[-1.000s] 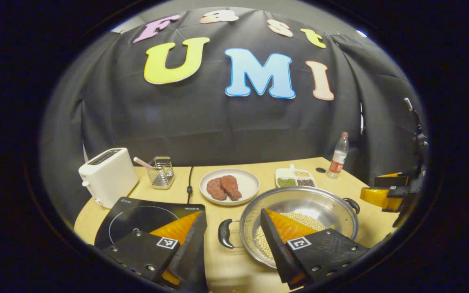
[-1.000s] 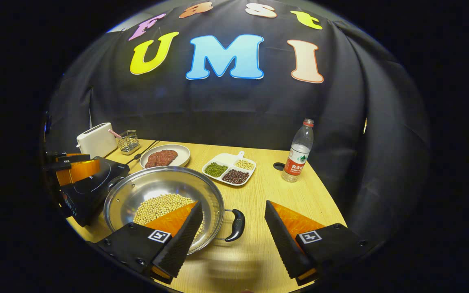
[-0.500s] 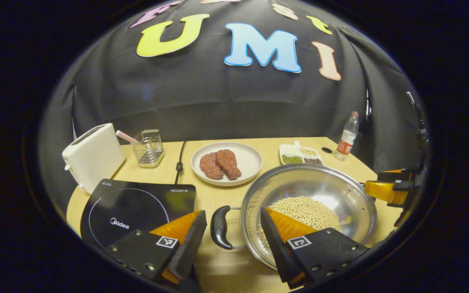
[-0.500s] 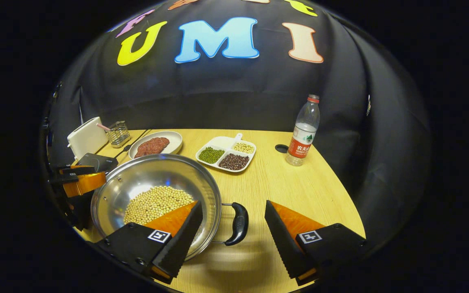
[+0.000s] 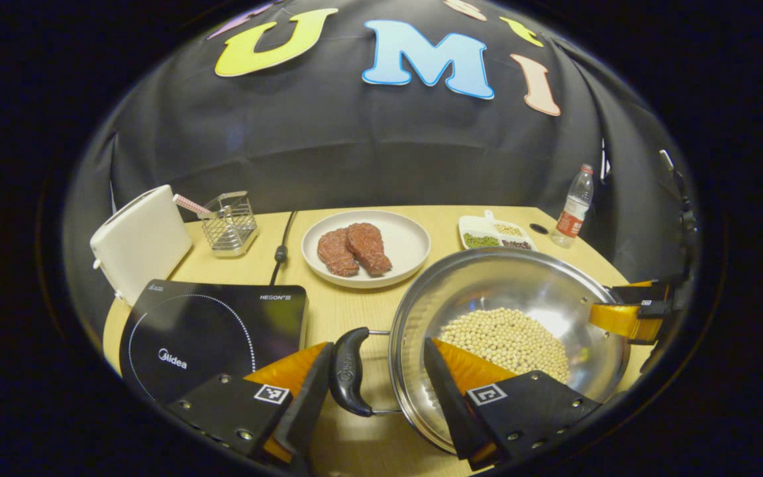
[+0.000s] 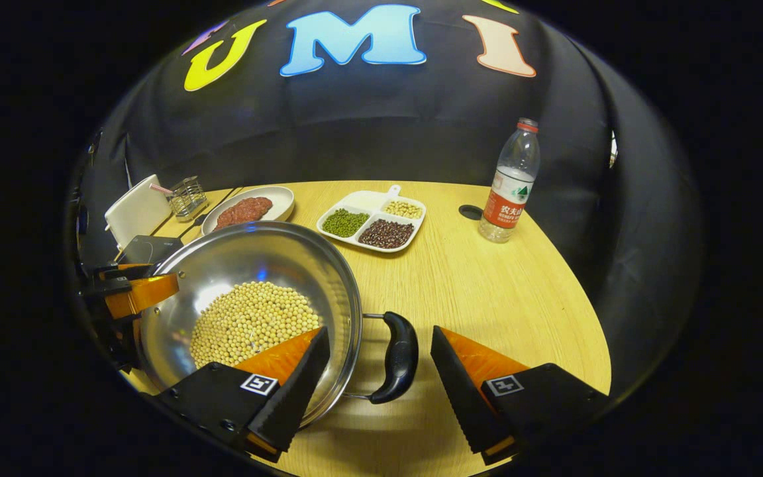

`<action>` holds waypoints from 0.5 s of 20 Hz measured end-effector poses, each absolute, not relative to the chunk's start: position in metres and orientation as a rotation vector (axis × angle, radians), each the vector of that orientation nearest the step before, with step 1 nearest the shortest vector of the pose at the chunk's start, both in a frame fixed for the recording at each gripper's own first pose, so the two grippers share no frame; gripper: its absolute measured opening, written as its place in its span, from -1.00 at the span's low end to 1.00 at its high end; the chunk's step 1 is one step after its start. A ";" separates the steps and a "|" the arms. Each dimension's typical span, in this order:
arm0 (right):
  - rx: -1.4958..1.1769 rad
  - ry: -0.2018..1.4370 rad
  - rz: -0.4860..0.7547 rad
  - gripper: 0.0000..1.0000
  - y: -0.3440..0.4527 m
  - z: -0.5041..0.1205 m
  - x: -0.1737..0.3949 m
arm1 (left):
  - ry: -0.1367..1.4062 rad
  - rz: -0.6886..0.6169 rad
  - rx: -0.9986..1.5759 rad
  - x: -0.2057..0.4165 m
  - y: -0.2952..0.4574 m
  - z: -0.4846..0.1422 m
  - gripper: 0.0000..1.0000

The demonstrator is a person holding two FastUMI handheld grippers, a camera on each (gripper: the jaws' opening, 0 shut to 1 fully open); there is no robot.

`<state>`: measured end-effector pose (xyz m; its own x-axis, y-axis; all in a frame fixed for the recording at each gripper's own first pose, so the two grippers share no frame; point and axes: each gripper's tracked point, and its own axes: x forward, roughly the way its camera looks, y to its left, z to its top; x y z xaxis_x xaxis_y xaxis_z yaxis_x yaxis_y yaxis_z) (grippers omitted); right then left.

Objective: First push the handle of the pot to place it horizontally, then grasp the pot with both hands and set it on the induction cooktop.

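The left gripper (image 5: 376, 381) stands wide open, its jaws on either side of the pot's left handle (image 5: 347, 379); the handle sits between them, very near or touching the outer finger, while the other finger reaches over the rim above the soybeans (image 5: 507, 338), and nothing is pressed yet. The right gripper (image 6: 380, 374) is open to about the same width around the right handle (image 6: 396, 358), with one finger over the rim and the other out over the bare table (image 6: 501, 291); it holds nothing either. The steel pot (image 6: 249, 255) rests on the table just beside the induction cooktop (image 5: 209, 331), and its two handles now lie left and right, so the pushing step looks finished and the step in hand is the double grasp. To do it well, I think each gripper should go a little further forward so that the thick middle of the handle comes deep between the fingers, and then both should close at the same time. The lift should be level and slow, because the loose beans will roll to the low side and pull the pot over. The way to the cooktop is short and sideways; the plate of meat (image 5: 366, 246) behind it is the nearest thing to avoid. The pot should be set down centred on the printed ring.
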<state>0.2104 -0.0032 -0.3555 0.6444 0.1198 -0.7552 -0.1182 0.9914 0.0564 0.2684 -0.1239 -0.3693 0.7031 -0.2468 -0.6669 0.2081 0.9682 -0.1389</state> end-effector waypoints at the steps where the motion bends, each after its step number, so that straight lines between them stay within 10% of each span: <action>1: 0.002 0.865 0.137 0.96 -0.002 -0.357 0.210 | 0.758 -0.251 -0.054 0.268 -0.123 -0.372 0.63; 10: 0.029 0.893 0.117 0.35 -0.002 -0.359 0.212 | 0.798 -0.217 -0.053 0.266 -0.118 -0.385 0.59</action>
